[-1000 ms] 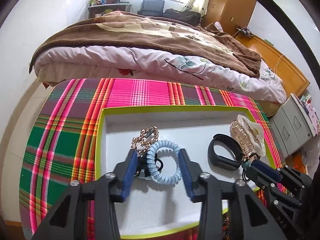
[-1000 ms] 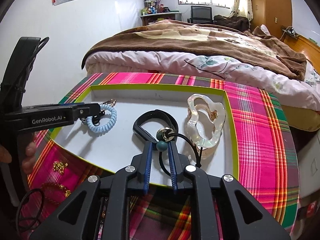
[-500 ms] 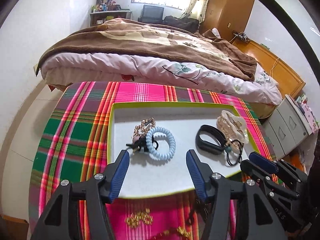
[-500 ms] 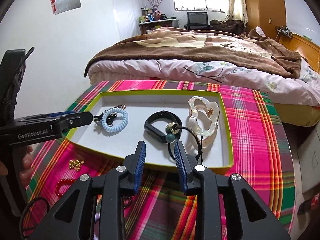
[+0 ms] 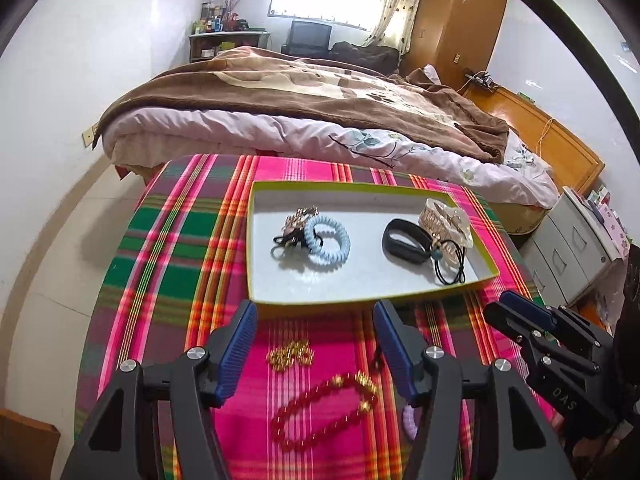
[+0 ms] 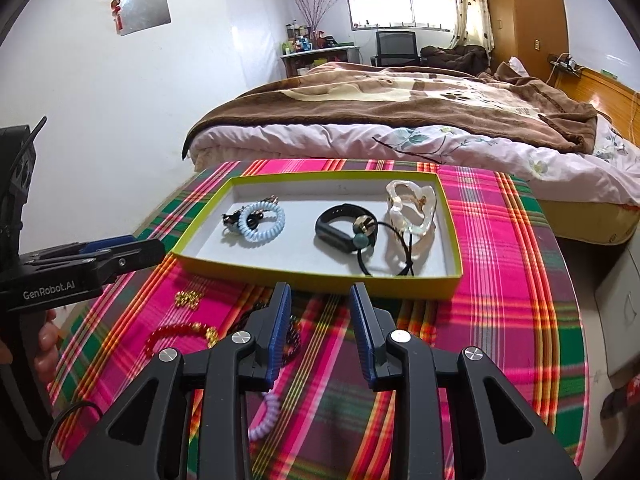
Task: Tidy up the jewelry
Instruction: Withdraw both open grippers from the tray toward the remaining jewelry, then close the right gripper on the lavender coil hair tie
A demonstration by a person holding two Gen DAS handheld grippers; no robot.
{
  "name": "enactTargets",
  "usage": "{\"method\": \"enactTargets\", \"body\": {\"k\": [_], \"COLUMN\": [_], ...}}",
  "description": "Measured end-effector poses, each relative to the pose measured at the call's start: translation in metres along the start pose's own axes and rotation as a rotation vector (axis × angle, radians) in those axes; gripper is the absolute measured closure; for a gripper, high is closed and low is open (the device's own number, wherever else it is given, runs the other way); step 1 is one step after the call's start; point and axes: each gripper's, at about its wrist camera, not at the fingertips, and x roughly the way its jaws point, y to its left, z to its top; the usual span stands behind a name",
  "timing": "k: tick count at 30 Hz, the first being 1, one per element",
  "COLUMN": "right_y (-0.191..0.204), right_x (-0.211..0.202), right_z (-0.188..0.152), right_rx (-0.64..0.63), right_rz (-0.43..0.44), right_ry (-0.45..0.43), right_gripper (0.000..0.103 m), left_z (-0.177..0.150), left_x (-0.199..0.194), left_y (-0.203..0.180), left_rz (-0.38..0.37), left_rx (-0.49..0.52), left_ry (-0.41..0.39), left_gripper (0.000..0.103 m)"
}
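Observation:
A green-rimmed white tray on the plaid cloth holds a light blue spiral hair tie, a black band, a beaded black hair tie and a clear hair claw. On the cloth in front lie a red bead bracelet, a small gold piece and a lilac spiral tie. My left gripper is open and empty above the gold piece. My right gripper is open and empty before the tray.
The round table with the plaid cloth stands against a bed with a brown blanket. A grey drawer unit is at the right. A dark bead string lies by my right gripper's left finger.
Both grippers have drawn back out of the tray toward me. The left one let go of the blue spiral tie, the right one opened and left the beaded hair tie in the tray.

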Motion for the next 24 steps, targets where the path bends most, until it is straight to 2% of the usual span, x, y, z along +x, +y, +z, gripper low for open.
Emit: {"method": "enactTargets", "body": {"k": [10, 17, 24], "right_y": [0.005, 0.003, 0.020], "right_x": [-0.014, -0.003, 0.009], "right_z": [-0.020, -0.048, -0.054], "right_rx": [0.008, -0.008, -0.050], "right_rz": [0.007, 0.003, 0.047], "right_ry": [0.004, 0.096, 0.144], "right_gripper": [0.069, 0.069, 0.069], "left_z": [-0.026, -0.051, -0.070], "left_x": [-0.019, -0.022, -0.016], "left_y": [0.008, 0.035, 0.055], "left_rz": [0.019, 0.013, 0.000], "left_rx": [-0.016, -0.070, -0.115], "left_ry": [-0.002, 0.027, 0.064], "left_gripper": [0.043, 0.043, 0.043]}}
